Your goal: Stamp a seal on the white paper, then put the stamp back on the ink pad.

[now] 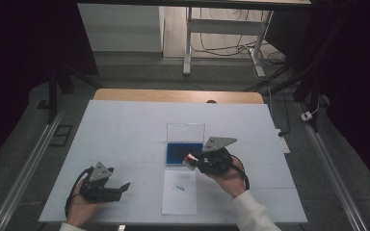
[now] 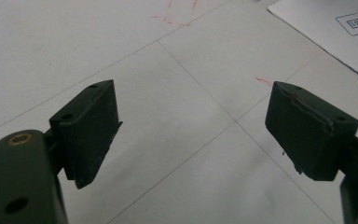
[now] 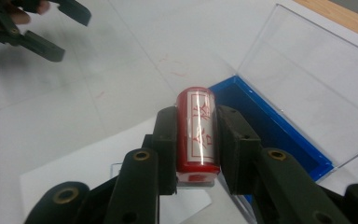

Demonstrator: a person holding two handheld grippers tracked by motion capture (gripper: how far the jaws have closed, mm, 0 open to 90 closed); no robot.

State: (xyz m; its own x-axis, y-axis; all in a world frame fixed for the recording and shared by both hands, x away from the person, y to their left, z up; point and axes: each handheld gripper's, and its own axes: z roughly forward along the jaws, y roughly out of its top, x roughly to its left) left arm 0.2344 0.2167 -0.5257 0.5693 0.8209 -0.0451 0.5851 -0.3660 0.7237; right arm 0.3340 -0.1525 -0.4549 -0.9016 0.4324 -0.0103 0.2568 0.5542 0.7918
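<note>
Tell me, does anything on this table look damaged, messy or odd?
Only small things. Faint red marks streak the white table cover, like stray ink. One finger pad of the left gripper has a ragged, cracked-looking edge. Otherwise the blue ink pad box sits open, and the red stamp is held neatly in the right gripper.

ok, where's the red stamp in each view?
High view: red stamp right of centre, in the right gripper, at the blue ink pad box's near right corner.
Left gripper view: not in it.
Right gripper view: centre, clamped between the jaws.
Shared landmark: white paper sheet with its label.
</note>
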